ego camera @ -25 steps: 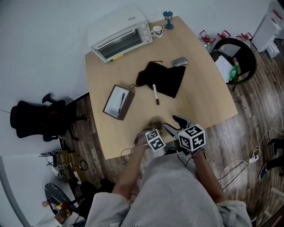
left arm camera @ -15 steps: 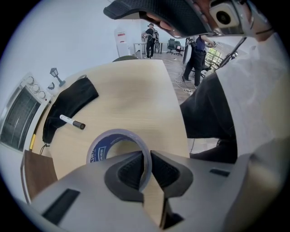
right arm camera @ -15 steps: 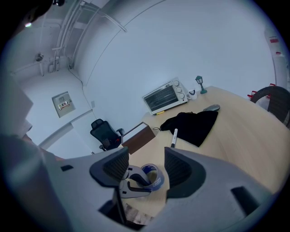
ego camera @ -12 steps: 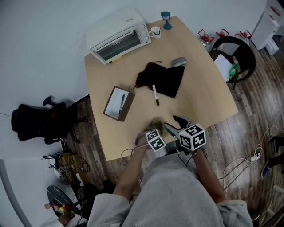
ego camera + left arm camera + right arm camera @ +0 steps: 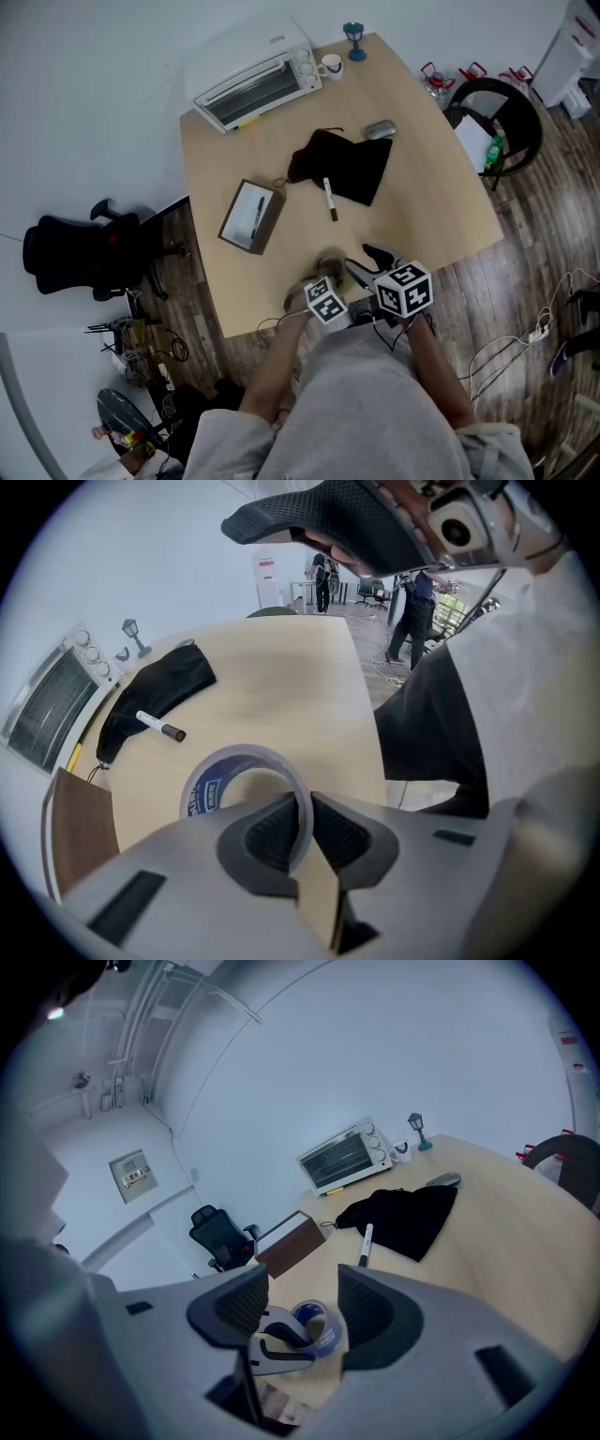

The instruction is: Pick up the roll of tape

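Tape (image 5: 217, 787) is seen at the 6 o'clock edge of the bench (image 5: 422, 206), its wall clamped between the left tongs (image 5: 307, 810). Right tongs (image 5: 302, 1296) are held apart, empty, at the tape's 3 o'clock.

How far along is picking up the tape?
Done: the left gripper is at the tape, near the table edge. In hand: its jaws pinch the roll's wall, one inside the ring, one outside. Left: the lift; the roll looks to be resting on the table.
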Available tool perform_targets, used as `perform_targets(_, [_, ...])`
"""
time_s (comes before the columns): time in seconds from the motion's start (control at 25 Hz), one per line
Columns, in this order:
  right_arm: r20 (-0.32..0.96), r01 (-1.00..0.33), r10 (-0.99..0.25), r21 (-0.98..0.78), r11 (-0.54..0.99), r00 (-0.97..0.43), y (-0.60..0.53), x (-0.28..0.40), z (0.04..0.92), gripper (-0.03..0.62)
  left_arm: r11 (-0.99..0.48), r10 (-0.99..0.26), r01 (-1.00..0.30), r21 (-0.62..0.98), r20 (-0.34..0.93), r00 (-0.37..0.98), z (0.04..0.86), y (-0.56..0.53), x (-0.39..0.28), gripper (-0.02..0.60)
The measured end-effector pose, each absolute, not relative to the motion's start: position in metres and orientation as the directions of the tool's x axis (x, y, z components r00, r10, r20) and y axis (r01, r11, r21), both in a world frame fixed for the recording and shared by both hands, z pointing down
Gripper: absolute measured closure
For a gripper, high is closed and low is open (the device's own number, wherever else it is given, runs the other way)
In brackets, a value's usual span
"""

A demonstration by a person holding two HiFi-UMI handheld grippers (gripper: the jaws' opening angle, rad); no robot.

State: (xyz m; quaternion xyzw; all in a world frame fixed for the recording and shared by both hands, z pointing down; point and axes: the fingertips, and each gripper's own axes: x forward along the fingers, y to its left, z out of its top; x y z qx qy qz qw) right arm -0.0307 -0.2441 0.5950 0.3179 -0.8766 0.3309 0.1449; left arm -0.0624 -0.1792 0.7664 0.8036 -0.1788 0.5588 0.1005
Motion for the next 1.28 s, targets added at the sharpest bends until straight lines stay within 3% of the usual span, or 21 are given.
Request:
perform_targets(0.76, [0.473,-0.643,-0.442,-0.477,0.600,-0.763,-0.237,-0.037,0.600,0.362,-0.805,-0.341,-0.593,-0.017,0.832,0.439,0.719,-0.195,-0.063,0.543])
perform_targets(1.28, [0.474,-0.663,-0.467,-0.474,0.579,-0.746,-0.243,-0.024,0.598,0.368,-0.593,-0.548,-0.790,0.156,0.641,0.538,0.643,-0.225,-0.079,0.543])
